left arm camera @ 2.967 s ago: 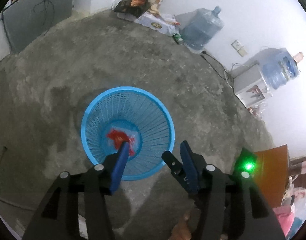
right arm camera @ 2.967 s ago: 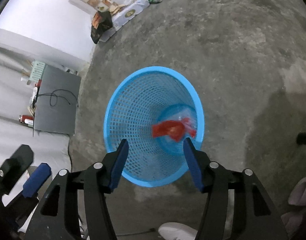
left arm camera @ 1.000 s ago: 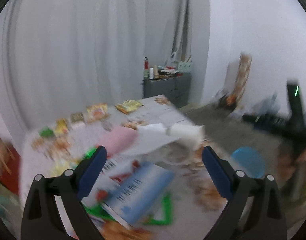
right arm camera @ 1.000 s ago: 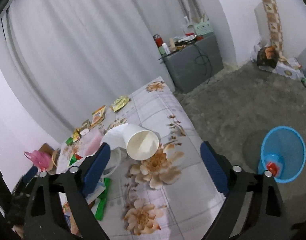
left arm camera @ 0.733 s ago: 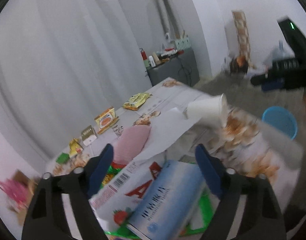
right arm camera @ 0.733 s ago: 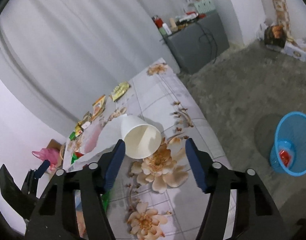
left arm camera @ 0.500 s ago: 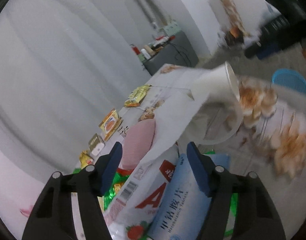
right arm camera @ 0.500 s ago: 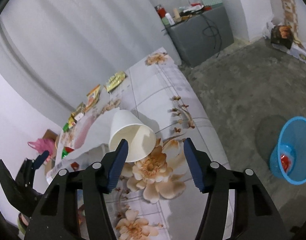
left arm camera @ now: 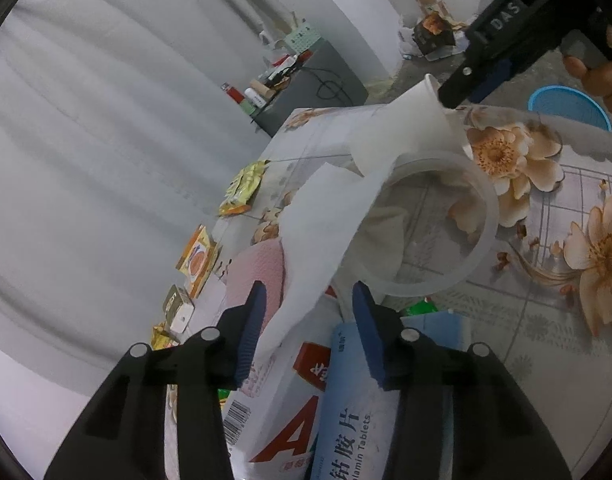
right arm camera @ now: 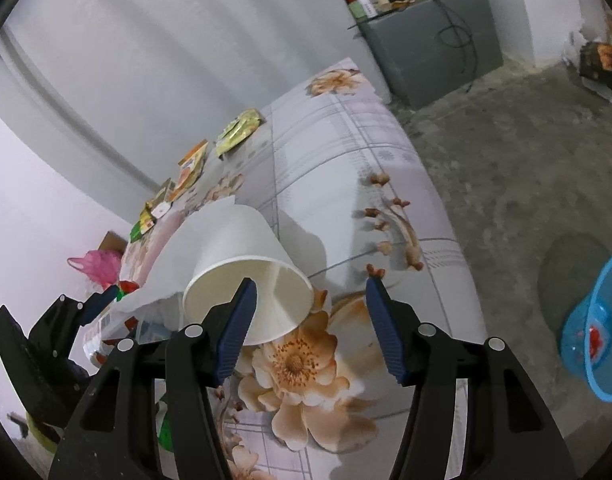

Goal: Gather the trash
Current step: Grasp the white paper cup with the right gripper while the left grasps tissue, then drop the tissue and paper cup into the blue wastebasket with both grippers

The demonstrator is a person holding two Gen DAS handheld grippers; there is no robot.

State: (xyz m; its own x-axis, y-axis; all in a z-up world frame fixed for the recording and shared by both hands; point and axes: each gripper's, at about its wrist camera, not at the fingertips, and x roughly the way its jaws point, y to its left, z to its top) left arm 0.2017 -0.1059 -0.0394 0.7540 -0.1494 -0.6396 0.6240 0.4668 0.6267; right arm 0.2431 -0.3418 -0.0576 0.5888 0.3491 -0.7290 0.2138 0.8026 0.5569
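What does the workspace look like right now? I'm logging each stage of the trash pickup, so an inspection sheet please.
Surface: table with floral cloth.
Job's things: paper cup on its side, mouth toward the right gripper; white paper draped over a clear tub; blue basket on the floor, something red inside.
Clutter: snack packets along the far edge; boxes near the left gripper.
Grippers: left gripper open around the paper; right gripper open at the cup's mouth.
Cables: black cord on a grey cabinet.
Surroundings: white curtain, concrete floor.
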